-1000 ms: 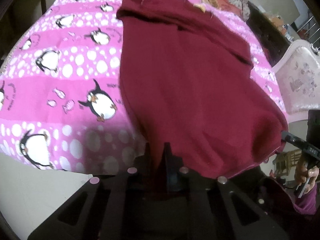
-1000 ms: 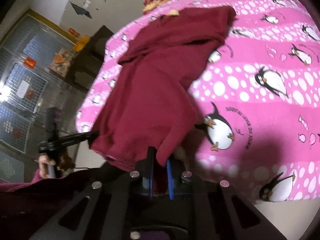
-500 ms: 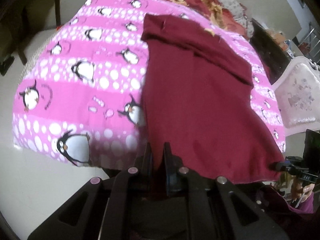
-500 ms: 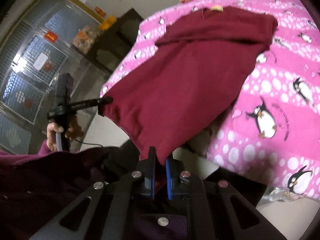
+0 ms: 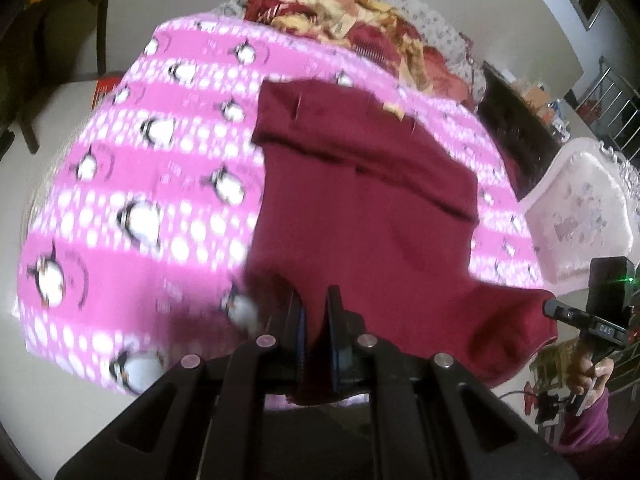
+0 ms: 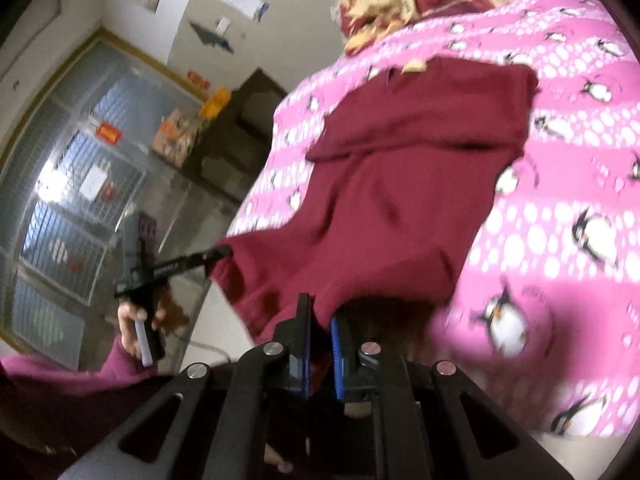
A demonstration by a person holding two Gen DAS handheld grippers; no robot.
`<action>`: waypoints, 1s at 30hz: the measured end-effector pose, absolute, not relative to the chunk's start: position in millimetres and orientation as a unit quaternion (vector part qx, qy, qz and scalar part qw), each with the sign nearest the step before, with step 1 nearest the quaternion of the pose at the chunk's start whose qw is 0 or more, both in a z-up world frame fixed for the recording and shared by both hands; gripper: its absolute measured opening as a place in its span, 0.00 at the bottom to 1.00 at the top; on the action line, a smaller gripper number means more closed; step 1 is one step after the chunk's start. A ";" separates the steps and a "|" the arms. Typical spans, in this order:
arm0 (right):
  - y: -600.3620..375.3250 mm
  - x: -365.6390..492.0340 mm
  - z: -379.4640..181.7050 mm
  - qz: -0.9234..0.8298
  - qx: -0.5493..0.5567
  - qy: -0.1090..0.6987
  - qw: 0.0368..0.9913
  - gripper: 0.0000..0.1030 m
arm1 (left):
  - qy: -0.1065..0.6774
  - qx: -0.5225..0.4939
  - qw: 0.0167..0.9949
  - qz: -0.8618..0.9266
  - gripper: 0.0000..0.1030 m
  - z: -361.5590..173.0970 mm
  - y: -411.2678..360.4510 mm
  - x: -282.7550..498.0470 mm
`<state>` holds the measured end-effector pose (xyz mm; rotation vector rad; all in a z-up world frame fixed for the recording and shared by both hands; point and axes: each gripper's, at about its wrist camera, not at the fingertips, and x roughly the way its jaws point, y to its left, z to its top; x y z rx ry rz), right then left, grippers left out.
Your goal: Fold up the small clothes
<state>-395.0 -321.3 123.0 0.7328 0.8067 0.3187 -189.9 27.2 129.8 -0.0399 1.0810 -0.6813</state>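
as both grippers rose, the maroon garment [image 5: 360, 216] hem lifted higher.

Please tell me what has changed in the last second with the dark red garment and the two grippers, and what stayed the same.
Both grippers rose and drew back, lifting the near hem of the dark red knitted garment off the pink penguin-print blanket; more of the bed and room now shows. The far, folded part still lies on the blanket. Nothing was taken hold of or let go: the left gripper and right gripper stay shut on the hem corners.
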 end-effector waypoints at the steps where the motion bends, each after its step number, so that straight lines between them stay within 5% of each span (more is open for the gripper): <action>1: -328.0 -390.6 126.8 0.146 0.351 0.371 0.847 0.09 | 0.494 -0.020 0.808 -0.320 0.09 137.0 21.7 -182.4; 12: -405.0 -312.4 145.2 0.082 0.400 0.314 0.857 0.09 | 0.439 -0.020 0.840 -0.318 0.09 169.1 -56.8 -88.8; 27: -504.7 -201.9 73.0 -0.014 0.461 0.352 0.814 0.10 | 0.492 -0.006 0.829 -0.267 0.10 105.6 -154.4 45.2; 30: -501.8 -193.4 74.1 -0.024 0.435 0.372 0.819 0.25 | 0.514 -0.028 0.815 -0.266 0.15 91.5 -154.1 60.7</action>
